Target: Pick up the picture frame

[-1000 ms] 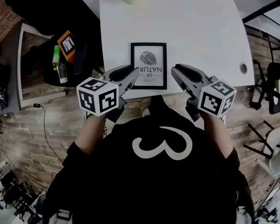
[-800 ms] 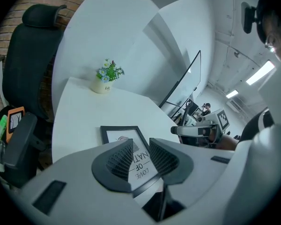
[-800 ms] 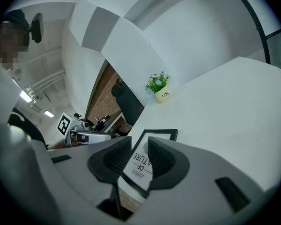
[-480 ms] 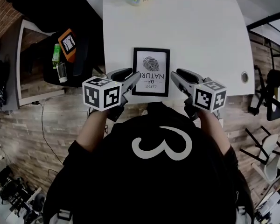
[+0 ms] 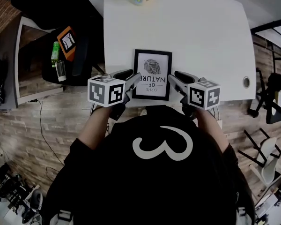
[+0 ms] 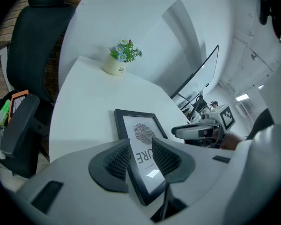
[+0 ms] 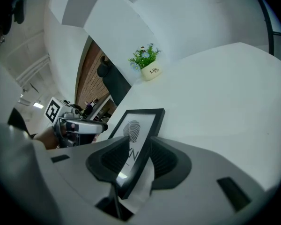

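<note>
Left tool (image 6: 140, 146) and right tool (image 7: 139, 149), jaws just opened wide, straddle the picture frame (image 5: 152, 74) unclamped; closing on its edges should follow.

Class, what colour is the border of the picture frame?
Black; the picture frame shows best in the head view.

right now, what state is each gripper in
Left gripper: open, jaws just opening; picture frame's edge between them, ungripped.
Right gripper: open, jaws just opening; picture frame's other edge between them.
</note>
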`<state>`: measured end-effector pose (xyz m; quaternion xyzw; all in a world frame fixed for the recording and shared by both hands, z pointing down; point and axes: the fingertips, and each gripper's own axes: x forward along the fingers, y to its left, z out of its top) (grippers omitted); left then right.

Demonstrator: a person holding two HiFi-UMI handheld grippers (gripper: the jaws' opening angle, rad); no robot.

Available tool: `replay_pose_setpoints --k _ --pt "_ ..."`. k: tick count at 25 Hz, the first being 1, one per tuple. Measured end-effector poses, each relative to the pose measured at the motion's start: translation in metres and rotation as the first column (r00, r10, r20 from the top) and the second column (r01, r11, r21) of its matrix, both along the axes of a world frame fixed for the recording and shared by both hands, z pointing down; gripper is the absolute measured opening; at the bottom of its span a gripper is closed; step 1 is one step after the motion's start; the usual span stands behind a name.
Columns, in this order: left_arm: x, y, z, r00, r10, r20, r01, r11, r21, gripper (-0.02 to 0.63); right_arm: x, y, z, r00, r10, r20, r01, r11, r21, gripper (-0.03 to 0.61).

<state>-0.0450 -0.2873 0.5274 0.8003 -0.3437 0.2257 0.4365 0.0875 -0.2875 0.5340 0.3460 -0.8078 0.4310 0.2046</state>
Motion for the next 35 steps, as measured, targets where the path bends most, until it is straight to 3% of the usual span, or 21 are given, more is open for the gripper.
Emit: replay_pose_setpoints --k 9,23,35 --pt "0.003 0.000 0.018 0.999 -0.001 0.033 0.002 0.999 -0.038 0.138 0.002 0.003 0.020 0.999 -0.013 -0.042 0.011 0.999 -0.052 0.133" --pt "0.003 0.001 0.022 0.994 0.027 0.102 -0.024 0.999 -0.032 0.138 -0.006 0.008 0.033 0.994 -0.051 -0.100 0.043 0.996 -0.084 0.132" --pt "-0.003 0.005 0.034 0.989 0.035 0.146 -0.028 0.998 -0.050 0.138 -0.008 0.011 0.032 0.990 -0.048 -0.131 0.039 0.997 -0.072 0.124"
